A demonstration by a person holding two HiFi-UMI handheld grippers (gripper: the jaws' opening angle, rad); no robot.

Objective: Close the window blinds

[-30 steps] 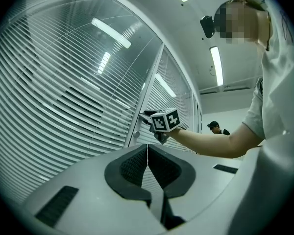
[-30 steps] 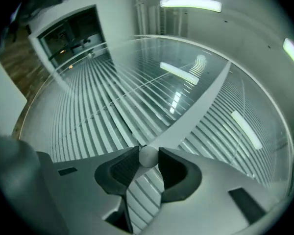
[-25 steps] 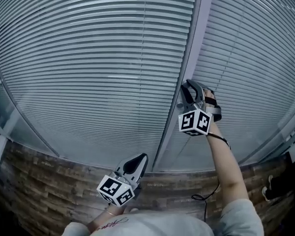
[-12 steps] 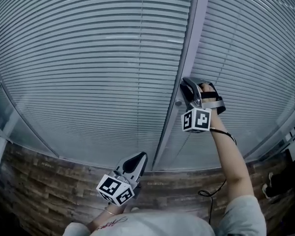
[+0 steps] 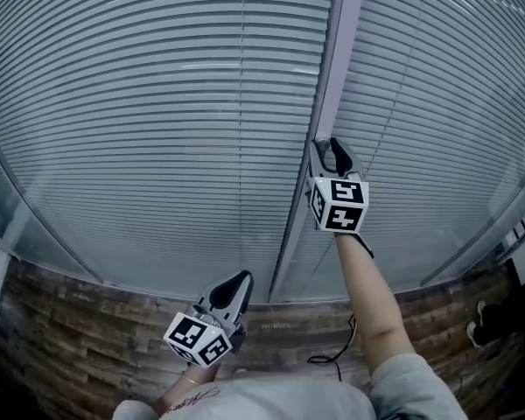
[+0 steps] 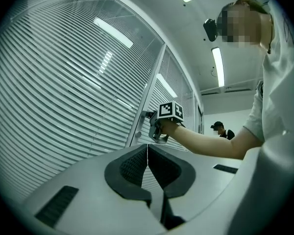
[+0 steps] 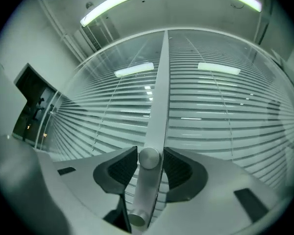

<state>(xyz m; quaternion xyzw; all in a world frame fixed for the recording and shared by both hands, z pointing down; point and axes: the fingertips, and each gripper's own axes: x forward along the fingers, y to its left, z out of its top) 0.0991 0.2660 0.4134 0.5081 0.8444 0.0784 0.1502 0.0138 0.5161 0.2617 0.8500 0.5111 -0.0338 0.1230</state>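
Blinds (image 5: 157, 103): behind glass, across two wide windows, one on each side of a grey post (image 5: 334, 68). Thin slats, level, stacked close from top to bottom. Under the windows, a wall (image 5: 79, 331) of wood planks.

Right tongs (image 5: 331, 151): up high at the post, arm stretched out, marker cube facing the head camera. Round metal knob (image 7: 149, 158) on the post, right between the two jaws. Jaws just now opening wider, one dark pad on each side of the knob. One pad just beside it, a thin gap at the other. Not squeezing, so let go, with the knob in the middle.

Left tongs (image 5: 234, 285): low down, near the person's body, in front of the bottom edge of the left window. Pointing at the blinds, a bit up. Jaws pressed flat together, nothing in between. Touching nothing.

Thin black cable (image 5: 337, 353): hangs from the right arm, down by the wood wall.

From the left tongs' camera: right arm reaching across to the post, long lights (image 6: 218, 65) on the ceiling, and far back another person (image 6: 220, 129) in a dark cap.
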